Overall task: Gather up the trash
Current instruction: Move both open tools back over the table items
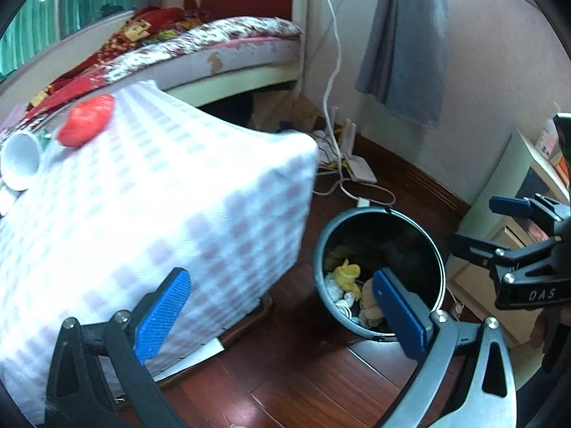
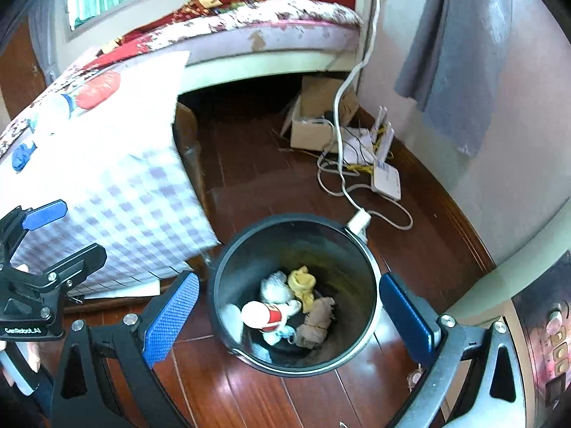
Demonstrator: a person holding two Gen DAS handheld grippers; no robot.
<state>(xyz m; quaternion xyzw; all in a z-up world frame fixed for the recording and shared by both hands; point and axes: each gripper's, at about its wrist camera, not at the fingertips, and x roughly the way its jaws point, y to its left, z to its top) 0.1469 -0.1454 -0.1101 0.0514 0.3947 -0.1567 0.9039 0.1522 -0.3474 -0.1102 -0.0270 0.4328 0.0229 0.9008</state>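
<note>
A dark round trash bin (image 2: pixel 360 249) stands on the wood floor and holds a red-and-white paper cup (image 2: pixel 264 315), yellow and white wads and a brown wad. My right gripper (image 2: pixel 289 315) is open and empty right above the bin. My left gripper (image 1: pixel 278 308) is open and empty, between the checked table (image 1: pixel 150 207) and the bin (image 1: pixel 380 228). On the table lie a red crumpled bag (image 1: pixel 85 125) and a white paper cup (image 1: pixel 21 160) on its side. The right gripper also shows in the left wrist view (image 1: pixel 496 224).
A bed (image 1: pixel 228 46) stands behind the table. A cardboard box (image 2: pixel 321 114), a white router (image 2: pixel 387 178) and cables (image 2: pixel 342 164) lie on the floor by the wall. A grey cloth (image 2: pixel 456 53) hangs on the wall. A cabinet (image 1: pixel 506 235) stands at right.
</note>
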